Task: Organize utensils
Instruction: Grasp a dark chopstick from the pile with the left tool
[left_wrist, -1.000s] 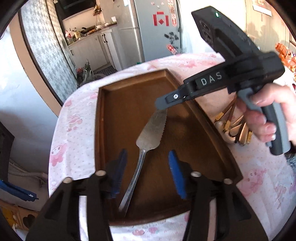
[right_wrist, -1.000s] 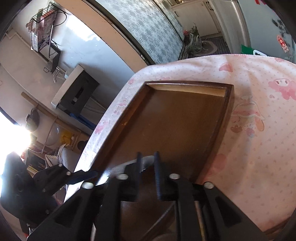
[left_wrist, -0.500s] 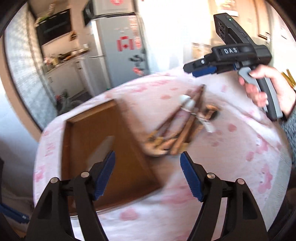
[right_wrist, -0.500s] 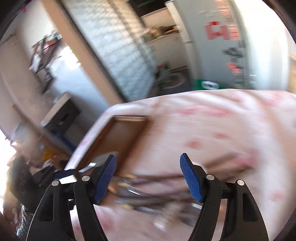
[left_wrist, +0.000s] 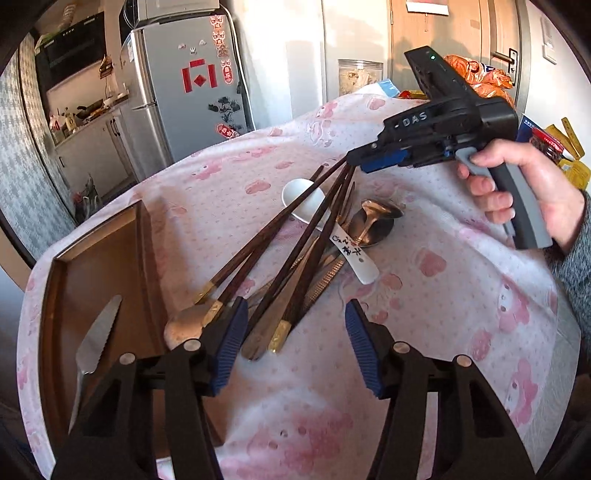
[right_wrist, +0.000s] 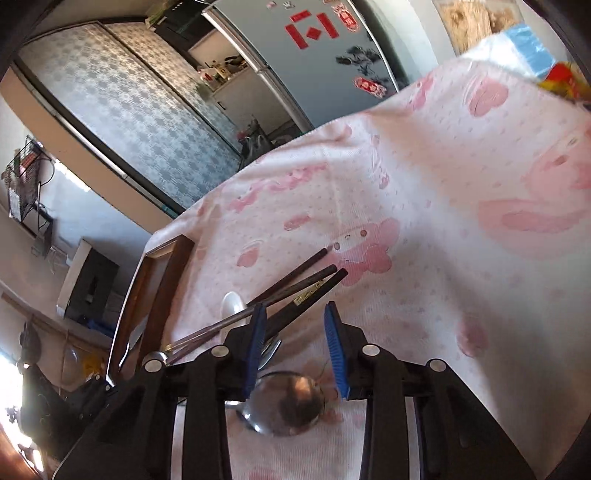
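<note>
Chopsticks (left_wrist: 303, 236), spoons and a ladle (right_wrist: 284, 404) lay heaped on the bench cloth (left_wrist: 424, 295); a knife (left_wrist: 94, 339) sat in the wooden tray (left_wrist: 144, 236). Left gripper (left_wrist: 293, 349) stood open, just narrowed, over the handles. Right gripper (right_wrist: 293, 350), closing, hovered over the chopstick tips, gripping nothing.

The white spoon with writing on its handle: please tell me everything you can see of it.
The white spoon looks like glossy ceramic, with a deep oval bowl and a short flat handle bearing dark handwritten characters and a small red mark. It lies on the pink-patterned cloth in the utensil pile, bowl toward the far side. Dark chopsticks cross over it, and a metal spoon lies against its handle. Neither tongs hold it.
</note>
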